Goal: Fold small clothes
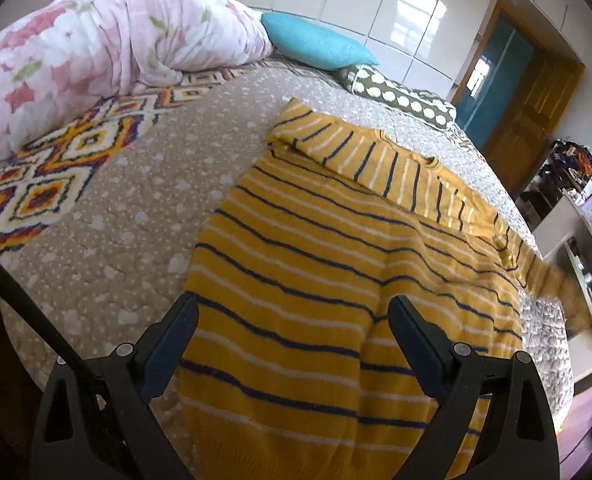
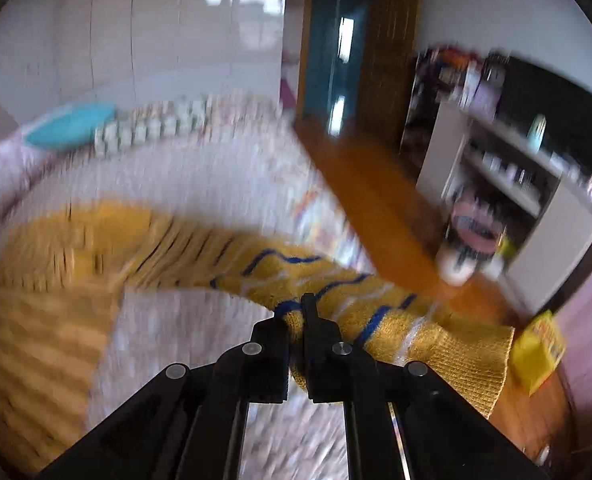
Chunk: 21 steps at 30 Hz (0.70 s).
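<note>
Now the yellow striped sweater [image 1: 335, 272] lies spread on the bed [image 1: 128, 216], with one sleeve [image 1: 359, 152] folded across its top. My right gripper [image 2: 297, 322] has its jaws pinched tight on the other sleeve [image 2: 407, 332] near the cuff, and that sleeve hangs lifted off the bed. My left gripper [image 1: 292, 320] hovers over the bottom part of the sweater with its jaws wide and nothing in them. A pink flowery quilt [image 1: 96, 56] and a blue pillow [image 1: 315, 42] sit at the far end of the bed.
</note>
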### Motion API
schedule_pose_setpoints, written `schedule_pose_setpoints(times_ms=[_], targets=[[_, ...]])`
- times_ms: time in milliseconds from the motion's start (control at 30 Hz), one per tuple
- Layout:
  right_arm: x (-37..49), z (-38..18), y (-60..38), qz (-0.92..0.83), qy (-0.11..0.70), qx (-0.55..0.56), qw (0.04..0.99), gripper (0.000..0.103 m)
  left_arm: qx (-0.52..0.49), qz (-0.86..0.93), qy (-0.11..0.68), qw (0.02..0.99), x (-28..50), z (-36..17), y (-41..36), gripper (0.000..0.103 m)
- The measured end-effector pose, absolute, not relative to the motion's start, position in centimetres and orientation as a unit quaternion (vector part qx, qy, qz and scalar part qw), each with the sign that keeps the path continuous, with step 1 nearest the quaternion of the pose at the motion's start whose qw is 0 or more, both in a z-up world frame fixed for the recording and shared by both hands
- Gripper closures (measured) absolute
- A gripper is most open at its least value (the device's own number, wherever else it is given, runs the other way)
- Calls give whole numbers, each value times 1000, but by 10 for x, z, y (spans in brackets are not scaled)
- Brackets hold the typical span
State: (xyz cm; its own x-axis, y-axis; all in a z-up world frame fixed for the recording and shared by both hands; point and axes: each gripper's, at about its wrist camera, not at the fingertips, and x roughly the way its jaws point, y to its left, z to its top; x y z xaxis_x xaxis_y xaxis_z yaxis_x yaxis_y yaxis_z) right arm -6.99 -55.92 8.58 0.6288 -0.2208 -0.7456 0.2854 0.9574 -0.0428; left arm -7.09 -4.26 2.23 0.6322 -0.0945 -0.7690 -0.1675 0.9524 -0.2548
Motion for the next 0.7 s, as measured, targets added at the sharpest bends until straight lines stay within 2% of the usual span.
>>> schedule_pose_setpoints(times_ms=[133, 167, 200, 300, 533, 700], targets=[[-99, 9, -564, -168, 480, 92, 856, 97, -162, 15, 424, 891, -71, 26, -40, 8], [-107, 3, -570, -172, 476, 118, 854, 91, -162, 13, 422, 892, -72, 28, -41, 8], [-120, 2, -577, -174, 463, 155, 855, 79, -158, 10, 420, 893, -72, 29, -45, 8], [-151, 8, -597, -187, 416, 237, 858, 60, -145, -13, 429, 892, -71, 30, -59, 8], [-167, 2, -621, -192, 371, 332, 846, 54, -119, -51, 441, 888, -76, 31, -83, 8], [-202, -1, -635, -185, 310, 428, 828, 52, -126, -45, 442, 887, -76, 30, -81, 8]])
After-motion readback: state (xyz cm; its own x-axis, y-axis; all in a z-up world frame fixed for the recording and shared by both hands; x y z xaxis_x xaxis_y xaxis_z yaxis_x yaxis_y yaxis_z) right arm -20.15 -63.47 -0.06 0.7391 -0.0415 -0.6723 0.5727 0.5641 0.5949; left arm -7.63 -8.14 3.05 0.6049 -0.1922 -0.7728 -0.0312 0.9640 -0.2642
